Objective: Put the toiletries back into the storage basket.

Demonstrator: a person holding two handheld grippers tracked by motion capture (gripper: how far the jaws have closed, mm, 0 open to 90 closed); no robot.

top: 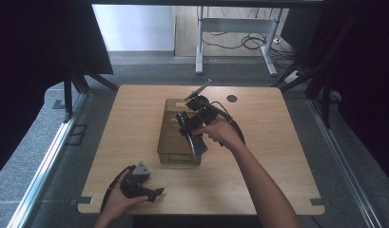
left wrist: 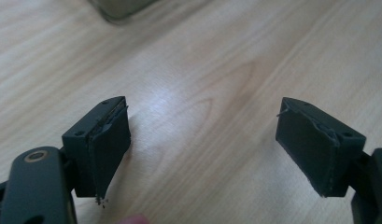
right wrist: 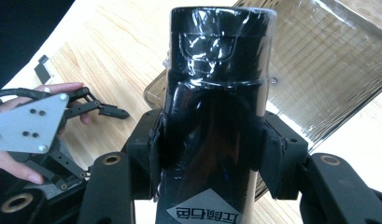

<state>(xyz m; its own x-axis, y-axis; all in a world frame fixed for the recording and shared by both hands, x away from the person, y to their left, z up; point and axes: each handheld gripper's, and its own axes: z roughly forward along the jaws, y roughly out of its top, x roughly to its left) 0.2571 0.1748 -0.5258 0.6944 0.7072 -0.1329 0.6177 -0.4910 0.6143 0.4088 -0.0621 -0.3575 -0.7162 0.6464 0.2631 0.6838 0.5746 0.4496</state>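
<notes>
One glossy black cylinder point(right wrist: 216, 116) (film-wrapped, with a diamond label) sits clamped in the right claw point(right wrist: 212, 154) above one smoky translucent ribbed box point(top: 175, 130) on the pale woodgrain tabletop point(top: 277, 156). The left claw point(left wrist: 202, 149) rests near the tabletop's front edge, its two jaws apart.

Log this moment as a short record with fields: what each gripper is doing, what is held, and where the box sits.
right gripper: shut on the black bottle, held above the box
black bottle: wrapped in shiny clear film, a white diamond label near its lower end
left gripper: open, nothing between its jaws, low over the table near its front edge
box: translucent brown, rectangular, at the middle of the table
contact: whether the bottle touches the box cannot be told
</notes>
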